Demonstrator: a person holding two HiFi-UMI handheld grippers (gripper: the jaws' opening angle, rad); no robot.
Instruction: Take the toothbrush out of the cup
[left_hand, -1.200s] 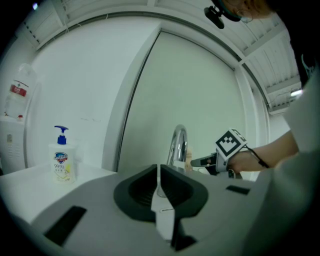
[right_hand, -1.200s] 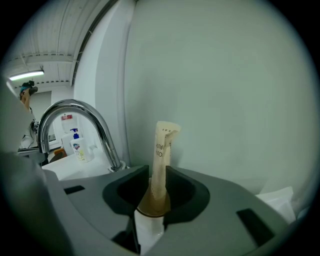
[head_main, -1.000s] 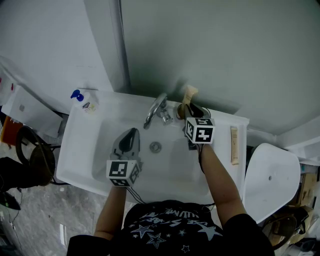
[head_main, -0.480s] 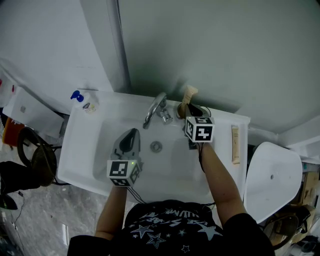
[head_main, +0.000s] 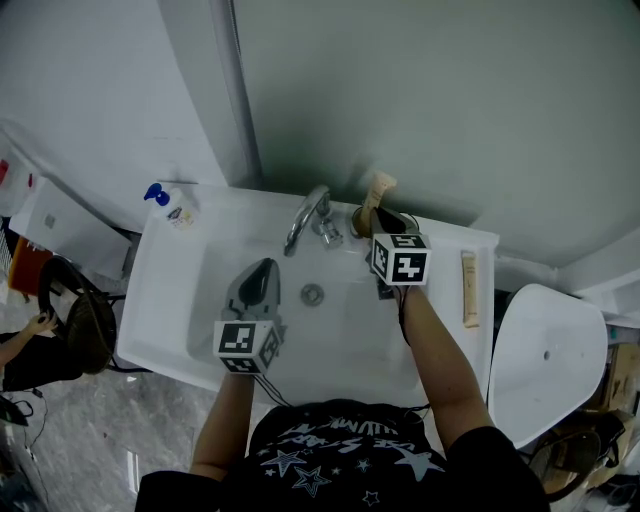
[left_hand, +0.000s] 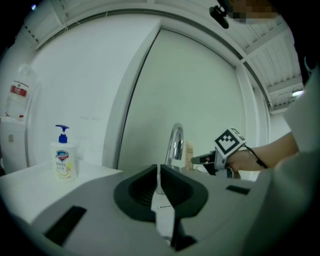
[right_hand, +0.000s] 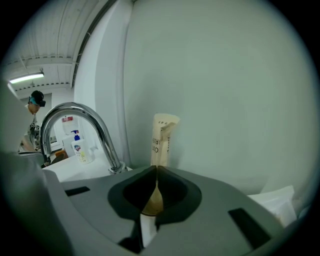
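Observation:
The toothbrush (head_main: 378, 188), in a pale paper sleeve, stands upright in a brownish cup (head_main: 358, 222) on the back ledge of the sink, right of the tap. My right gripper (head_main: 372, 226) is at the cup, its jaws just closing, now shut on the toothbrush's wooden handle (right_hand: 152, 199). The sleeve (right_hand: 161, 140) rises above the jaws. My left gripper (head_main: 262, 268) hangs over the basin, shut with nothing in it (left_hand: 159, 169). From the left gripper view the right gripper (left_hand: 202, 160) shows beside the toothbrush (left_hand: 189, 152).
A chrome tap (head_main: 305, 218) arches over the white sink (head_main: 160, 290), with the drain (head_main: 312, 294) below it. A soap pump bottle (head_main: 168, 205) stands at the back left corner. A beige tube (head_main: 468, 290) lies on the right ledge. A white rounded lid (head_main: 545, 360) is beyond the sink's right edge.
Both grippers stay where they were. The head view has only shifted slightly, and the closing of the right jaws is hidden in it.

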